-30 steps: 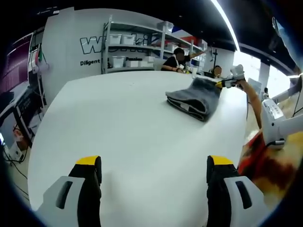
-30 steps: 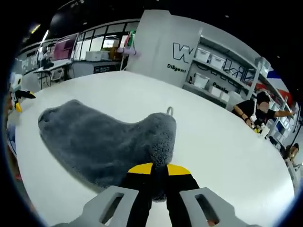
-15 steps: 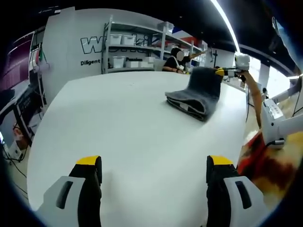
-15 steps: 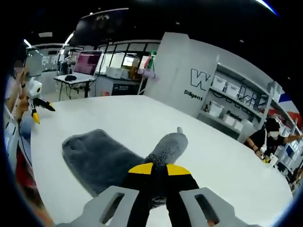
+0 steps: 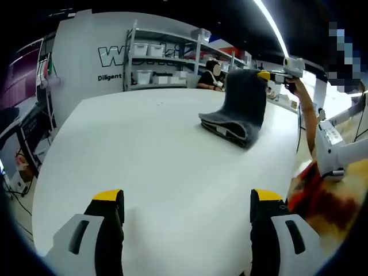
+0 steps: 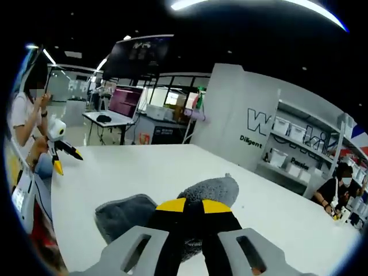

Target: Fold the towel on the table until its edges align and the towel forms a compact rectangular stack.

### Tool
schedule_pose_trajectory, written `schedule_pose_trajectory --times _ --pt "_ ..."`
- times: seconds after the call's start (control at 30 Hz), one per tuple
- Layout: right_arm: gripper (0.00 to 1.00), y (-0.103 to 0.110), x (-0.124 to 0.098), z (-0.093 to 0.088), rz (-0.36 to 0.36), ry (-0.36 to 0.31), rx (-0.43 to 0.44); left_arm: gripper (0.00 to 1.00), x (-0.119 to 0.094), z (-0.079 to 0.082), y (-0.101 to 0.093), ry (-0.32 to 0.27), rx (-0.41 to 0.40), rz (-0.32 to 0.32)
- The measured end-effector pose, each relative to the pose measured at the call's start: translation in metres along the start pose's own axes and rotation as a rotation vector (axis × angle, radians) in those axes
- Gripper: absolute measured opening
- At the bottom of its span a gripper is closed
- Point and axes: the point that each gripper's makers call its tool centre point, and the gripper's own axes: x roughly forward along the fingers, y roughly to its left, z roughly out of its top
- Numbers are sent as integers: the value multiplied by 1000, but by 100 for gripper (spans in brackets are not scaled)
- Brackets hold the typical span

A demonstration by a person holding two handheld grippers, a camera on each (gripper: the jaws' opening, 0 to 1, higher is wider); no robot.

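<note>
a wide white table (image 5: 144,149) fills the left gripper view, and a dark grey towel (image 5: 238,112) sits toward its far right side, partly folded, with one flap standing upright off the pile. that flap's top edge is pinched by the right gripper (image 5: 270,75), which comes in from the right, held by a person's hand (image 5: 293,86). the left gripper (image 5: 187,201) hovers low over the bare near part of the table, well apart from the towel, its two yellow-tipped jaws spread wide with nothing between them. in the right gripper view, the right gripper (image 6: 192,207) has its jaws pressed together on grey towel (image 6: 172,213) fabric, the rest of the cloth lying bunched on the table (image 6: 138,172) just below. the left gripper (image 6: 60,149) shows far off at the left of that view. behind the table stand metal shelves (image 5: 167,57) carrying white storage bins (image 5: 148,48); their contents cannot be made out.
</note>
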Motion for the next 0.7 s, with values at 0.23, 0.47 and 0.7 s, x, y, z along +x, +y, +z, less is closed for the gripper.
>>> schedule_pose_trajectory --times 0.23,0.47,0.7 --pt "4 39 21 8 81 21 -81 89 0 -1 0 -2 -5 -1" --pt "4 81 39 10 185 54 -142 89 0 -3 1 4 -9 1" --pt "5 120 53 -3 296 126 -194 89 1 -3 0 3 -10 -2"
